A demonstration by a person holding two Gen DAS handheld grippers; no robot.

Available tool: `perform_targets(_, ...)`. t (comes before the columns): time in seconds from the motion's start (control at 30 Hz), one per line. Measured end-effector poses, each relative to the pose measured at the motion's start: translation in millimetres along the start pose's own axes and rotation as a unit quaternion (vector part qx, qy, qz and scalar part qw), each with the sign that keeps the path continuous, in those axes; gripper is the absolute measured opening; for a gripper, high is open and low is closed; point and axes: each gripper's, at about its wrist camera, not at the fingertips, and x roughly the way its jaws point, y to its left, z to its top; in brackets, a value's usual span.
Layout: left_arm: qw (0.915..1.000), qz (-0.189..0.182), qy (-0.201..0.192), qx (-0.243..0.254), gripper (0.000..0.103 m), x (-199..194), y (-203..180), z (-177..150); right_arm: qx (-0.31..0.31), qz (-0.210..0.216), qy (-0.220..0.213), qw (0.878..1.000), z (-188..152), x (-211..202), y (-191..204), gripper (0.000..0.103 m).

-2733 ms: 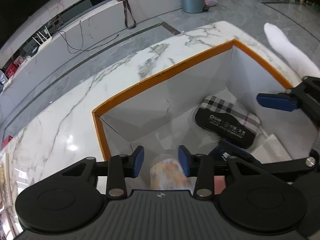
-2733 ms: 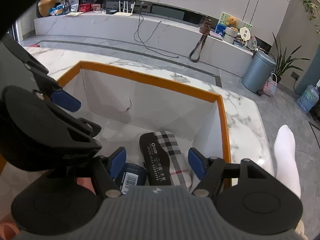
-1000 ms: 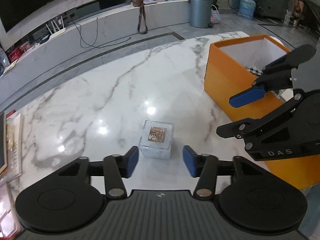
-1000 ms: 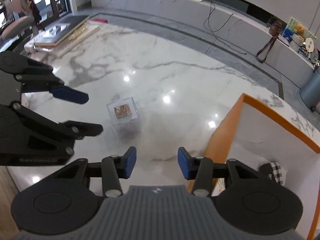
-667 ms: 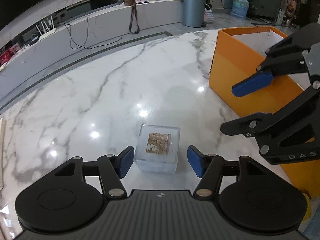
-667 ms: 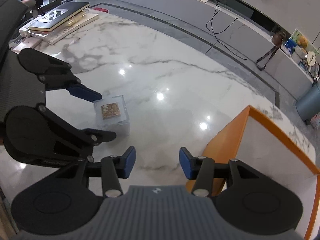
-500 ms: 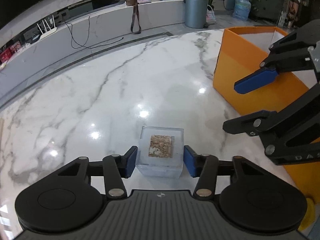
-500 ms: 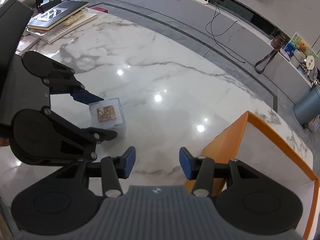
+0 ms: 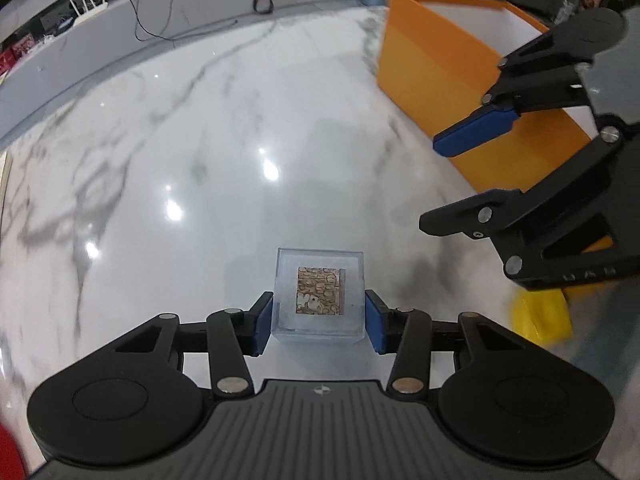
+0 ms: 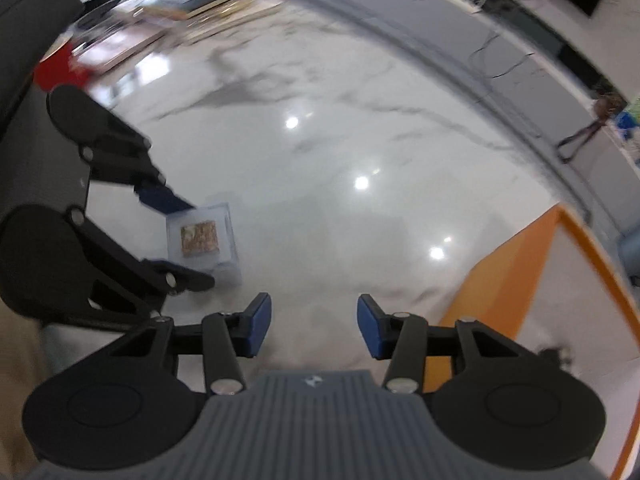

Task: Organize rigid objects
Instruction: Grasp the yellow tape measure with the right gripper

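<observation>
A clear plastic cube box [image 9: 319, 294] with a brown patterned insert sits between my left gripper's [image 9: 319, 322] blue pads, which press on both of its sides. The same box shows in the right wrist view [image 10: 202, 240], held by the left gripper. My right gripper [image 10: 315, 329] is open and empty above the marble table, and it also shows at the right of the left wrist view [image 9: 476, 172]. The orange box [image 9: 444, 68] with a white inside stands at the right.
The white marble table [image 9: 200, 140] spreads ahead. A small yellow object [image 9: 540, 314] lies near the orange box's foot. Books and a red item [image 10: 52, 72] lie at the table's far left edge, blurred.
My left gripper has closed its pads onto the clear cube box. Both views have shifted and the right wrist view is now blurred from motion.
</observation>
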Motion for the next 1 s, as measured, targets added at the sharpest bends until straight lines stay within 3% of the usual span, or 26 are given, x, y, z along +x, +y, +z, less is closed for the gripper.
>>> perform_targets(0.2,0.9994,0.019,0.013,0.024,0.053,-20,-22,-34,-0.073,0.027,0.08,0.994,-24,0,29,0.048)
perform_targets(0.33,0.9989,0.028,0.029,0.023,0.053,-28,-34,-46,-0.1,0.04,0.131,0.985,-35,-1,37,0.061)
perform_targets(0.47,0.998,0.033,0.04,0.035,0.054,-30,-45,-50,-0.149,0.038,0.169,0.974,-45,2,49,0.063)
perform_targets(0.57,0.9976,0.045,0.035,0.04,0.057,-30,-48,-50,-0.176,0.033,0.191,0.965,-47,6,56,0.063)
perform_targets(0.67,0.9969,0.058,0.023,0.047,0.068,-31,-50,-51,-0.201,0.033,0.209,0.956,-47,13,61,0.064)
perform_targets(0.8,0.9949,0.075,0.0,0.067,0.069,-32,-55,-53,-0.214,0.037,0.236,0.947,-48,20,62,0.064)
perform_targets(1.0,0.9941,0.076,0.013,0.077,0.07,-25,-55,-46,-0.212,0.049,0.247,0.944,-50,27,58,0.061)
